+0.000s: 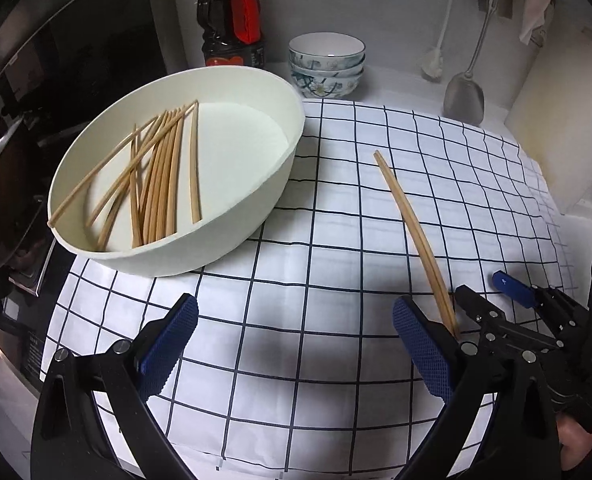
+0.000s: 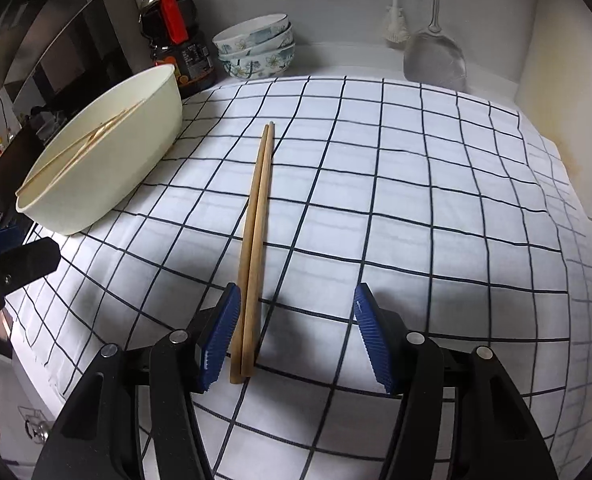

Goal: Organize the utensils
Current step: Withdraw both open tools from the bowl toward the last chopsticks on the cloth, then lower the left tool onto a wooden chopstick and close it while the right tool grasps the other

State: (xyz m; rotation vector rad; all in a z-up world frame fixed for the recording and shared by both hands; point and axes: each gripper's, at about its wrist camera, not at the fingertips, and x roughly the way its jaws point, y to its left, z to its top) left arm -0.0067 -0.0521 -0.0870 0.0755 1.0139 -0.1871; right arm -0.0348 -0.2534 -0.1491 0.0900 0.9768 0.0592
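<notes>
The checked cloth (image 2: 376,200) fills mid-frame; the white tub (image 1: 215,240), upper left, already holds many chopsticks (image 1: 159,176). One pair of chopsticks (image 2: 255,240) lies on the cloth between the right gripper (image 2: 296,336) fingers, jaws wide. The left gripper (image 1: 296,344) is wide too, empty. Next, probably: close on the pair (thin, may roll).

Both tongs share one build: matte black plastic arms with open triangular cut-outs, jointed by round silver pins. The left tongs (image 1: 296,344) carry deep blue pads (image 1: 163,354) with a fine diamond-knurled texture. The right tongs (image 2: 296,338) wear blue pads (image 2: 219,340) ribbed in fine crosswise ridges, one bearing a small pale mark near its tip. A patch of bare skin (image 1: 576,436) shows behind the right tongs' black body, where a small green light glows.
</notes>
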